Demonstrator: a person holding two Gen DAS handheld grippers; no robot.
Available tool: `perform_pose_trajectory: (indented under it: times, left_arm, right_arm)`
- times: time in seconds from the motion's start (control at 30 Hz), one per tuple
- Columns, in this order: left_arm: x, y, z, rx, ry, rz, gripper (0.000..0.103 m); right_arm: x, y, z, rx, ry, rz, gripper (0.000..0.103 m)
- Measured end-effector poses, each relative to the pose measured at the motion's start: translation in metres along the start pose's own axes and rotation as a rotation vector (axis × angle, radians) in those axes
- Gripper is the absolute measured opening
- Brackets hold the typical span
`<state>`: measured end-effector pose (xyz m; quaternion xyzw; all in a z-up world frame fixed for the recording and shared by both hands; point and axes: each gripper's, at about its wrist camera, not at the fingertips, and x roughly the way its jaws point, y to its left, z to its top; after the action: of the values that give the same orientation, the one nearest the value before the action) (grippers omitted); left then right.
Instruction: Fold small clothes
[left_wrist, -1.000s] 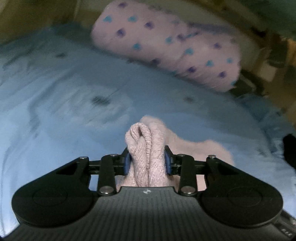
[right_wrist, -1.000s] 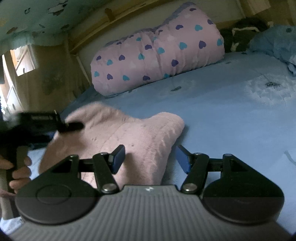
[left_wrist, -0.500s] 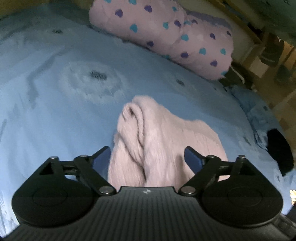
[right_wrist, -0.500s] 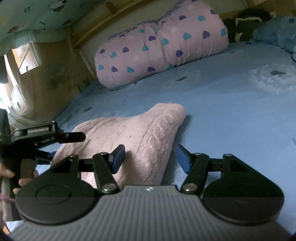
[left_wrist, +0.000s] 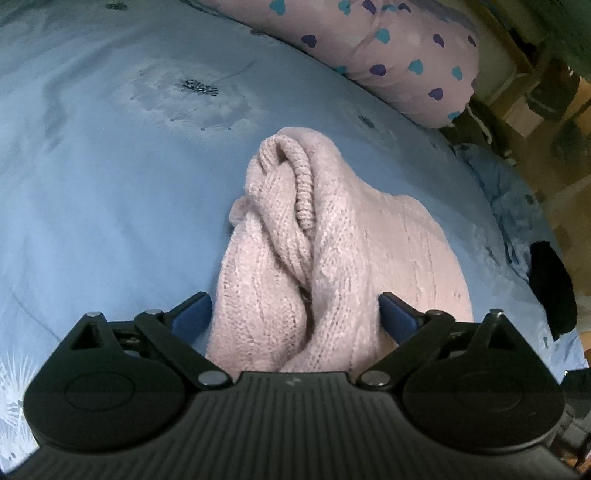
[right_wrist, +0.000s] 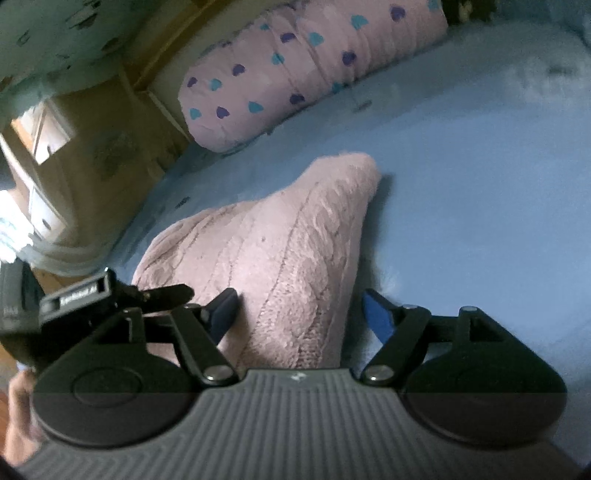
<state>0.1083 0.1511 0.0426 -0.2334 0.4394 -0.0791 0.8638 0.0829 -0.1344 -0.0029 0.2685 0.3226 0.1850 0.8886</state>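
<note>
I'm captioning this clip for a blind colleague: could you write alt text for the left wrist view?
A bunched pink knitted garment lies on a blue bedsheet, between the wide-open fingers of the left hand-held gripper, whose jaws have just been opening and do not press it. Behind lies a pink heart-patterned rolled quilt.

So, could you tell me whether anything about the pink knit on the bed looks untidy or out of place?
Yes: the near end of the pink knit garment is bunched into upright ridges, with a ribbed edge poking out on top, instead of lying flat on the blue bedsheet. The left gripper has just been opening its jaws, and the bunch sits loose between them.
</note>
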Motion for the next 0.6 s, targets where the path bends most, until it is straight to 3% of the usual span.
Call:
perform_pose_trajectory:
  times: [0.2,0.6]
  left_arm:
    - [0.003,-0.001,0.0,0.016,0.01,-0.001,0.101]
    - [0.006,-0.002,0.001,0.028,0.021,-0.005,0.103]
  right_arm:
    - [0.018,-0.001,0.003,0.042,0.034,0.056,0.079]
    - [0.024,-0.003,0.001,0.039,0.023,0.079,0.078]
